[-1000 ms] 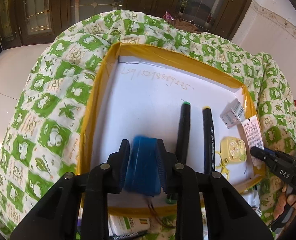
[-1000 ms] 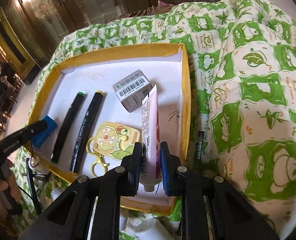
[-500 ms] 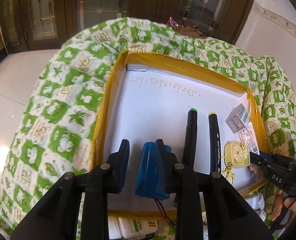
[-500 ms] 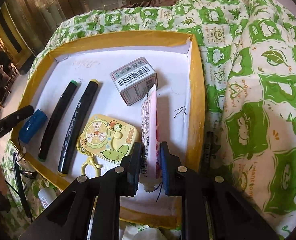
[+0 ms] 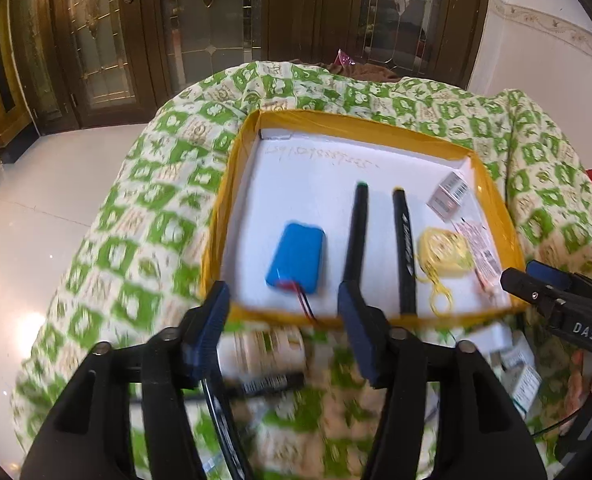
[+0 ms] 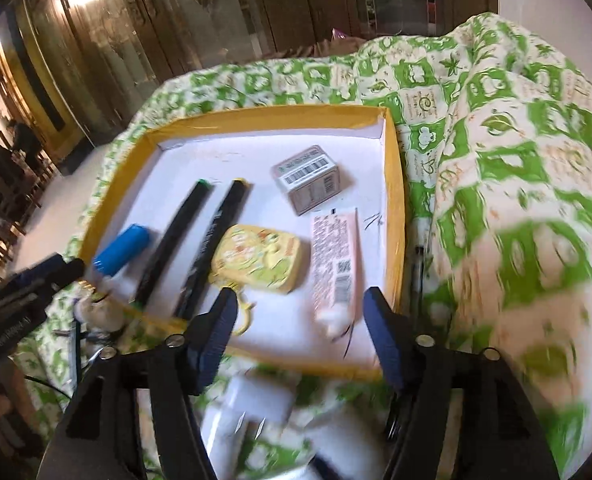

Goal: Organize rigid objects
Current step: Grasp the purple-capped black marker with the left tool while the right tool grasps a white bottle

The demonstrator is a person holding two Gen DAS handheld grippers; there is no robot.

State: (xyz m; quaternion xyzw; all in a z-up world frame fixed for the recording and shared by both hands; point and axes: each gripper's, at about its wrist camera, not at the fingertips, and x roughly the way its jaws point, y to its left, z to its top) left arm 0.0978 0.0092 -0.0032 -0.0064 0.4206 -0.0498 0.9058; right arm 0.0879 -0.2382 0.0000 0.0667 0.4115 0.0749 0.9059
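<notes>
Both claws are spreading with nothing between their pads: the left gripper point(image 5: 283, 312) sits just outside the near edge of the yellow-rimmed tray point(image 5: 496, 200), the right gripper point(image 6: 298, 320) over that edge toward the right corner. Inside, the blue battery pack point(image 5: 296, 258) lies flat nearest the left wall, then two black markers point(image 5: 356, 232), a yellow keychain tag point(image 6: 255, 260), a pink tube point(image 6: 336, 264) near the right wall, and a small barcode box point(image 6: 310, 178) beyond it. The tray rests on a green patterned quilt point(image 6: 516, 160).
</notes>
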